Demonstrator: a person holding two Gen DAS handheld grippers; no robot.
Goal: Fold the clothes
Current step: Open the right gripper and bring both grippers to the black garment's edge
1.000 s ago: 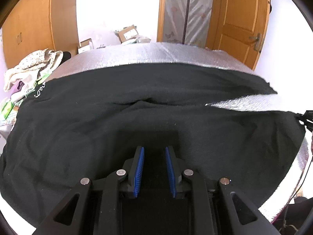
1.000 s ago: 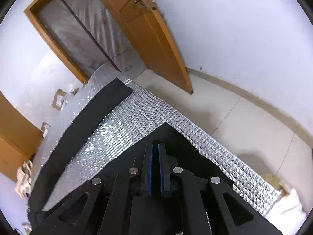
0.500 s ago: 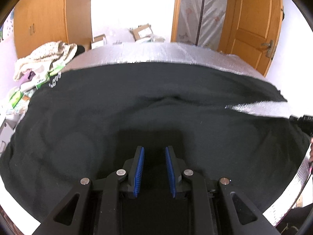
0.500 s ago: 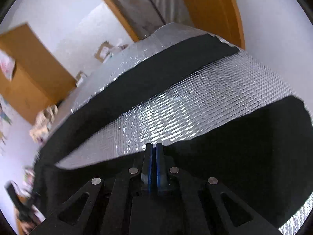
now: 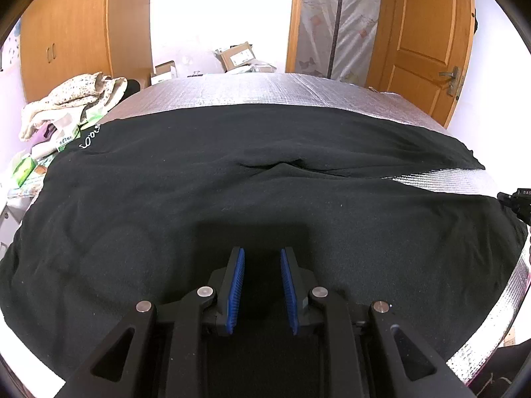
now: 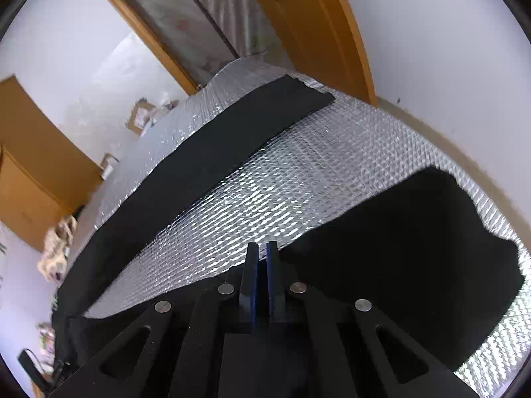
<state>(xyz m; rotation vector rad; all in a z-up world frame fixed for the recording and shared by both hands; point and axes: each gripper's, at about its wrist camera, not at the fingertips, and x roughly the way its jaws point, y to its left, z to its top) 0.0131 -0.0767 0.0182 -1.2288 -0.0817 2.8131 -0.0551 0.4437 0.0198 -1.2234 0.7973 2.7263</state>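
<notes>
Left wrist only: cream clothes pile [image 5: 71, 99]

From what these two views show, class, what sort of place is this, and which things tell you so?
Most likely a room in a home. Clues: a panelled wooden door with a lever handle, tall orange-brown wooden cupboards, and a heap of pale patterned laundry beside the silver quilted foil work surface.

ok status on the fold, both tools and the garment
left tool open above black garment. right tool jaws just opening at its edge. silver mat bare between legs.
</notes>
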